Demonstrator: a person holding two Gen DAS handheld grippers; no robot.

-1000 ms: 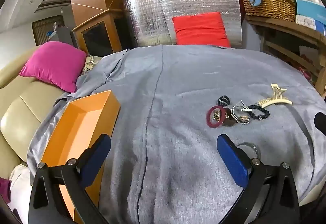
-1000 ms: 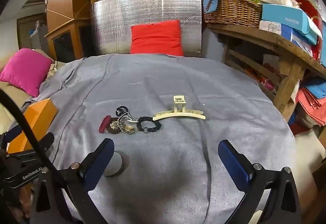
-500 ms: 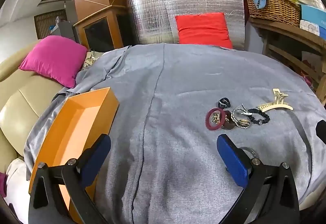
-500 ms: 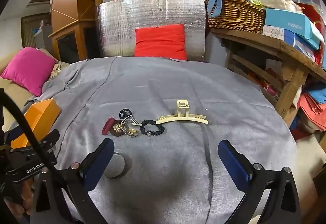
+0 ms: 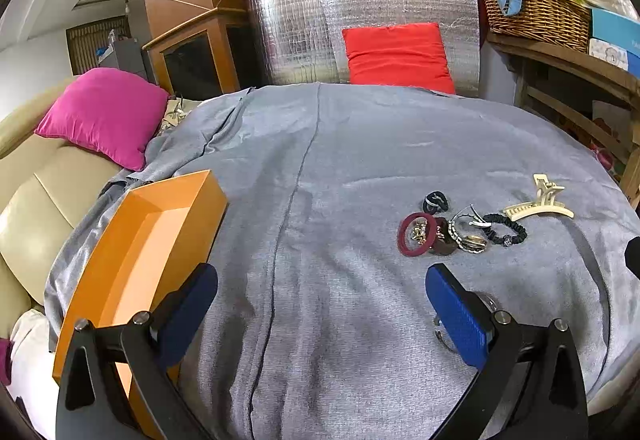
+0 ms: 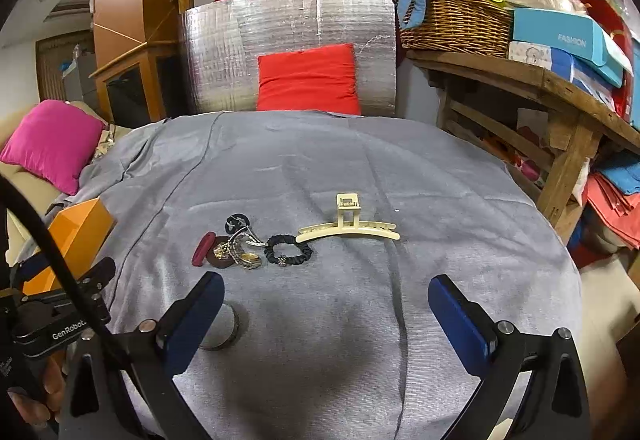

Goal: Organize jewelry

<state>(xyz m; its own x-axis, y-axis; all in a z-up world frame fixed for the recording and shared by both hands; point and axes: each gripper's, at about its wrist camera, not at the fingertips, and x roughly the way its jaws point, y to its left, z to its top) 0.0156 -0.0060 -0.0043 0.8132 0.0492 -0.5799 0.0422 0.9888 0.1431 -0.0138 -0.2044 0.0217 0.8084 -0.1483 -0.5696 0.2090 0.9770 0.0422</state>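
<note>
Silver bangle (image 6: 224, 328) half hidden behind right tongs (image 6: 326, 324), tangled jewelry pile (image 6: 236, 250) indistinct, both tongs spread empty, left tongs (image 5: 322, 310).

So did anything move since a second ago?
Only the cameras, a little. Both grippers tilted up slightly, so the jewelry pile and cream hair clip sit lower in view. Nothing was picked up. The left gripper and right gripper kept their jaws open and empty; the orange box stayed put.

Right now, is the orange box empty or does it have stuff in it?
Empty, as far as it shows. The orange box has a bare floor in the left wrist view; the jewelry pile lies on the gray cloth.
</note>
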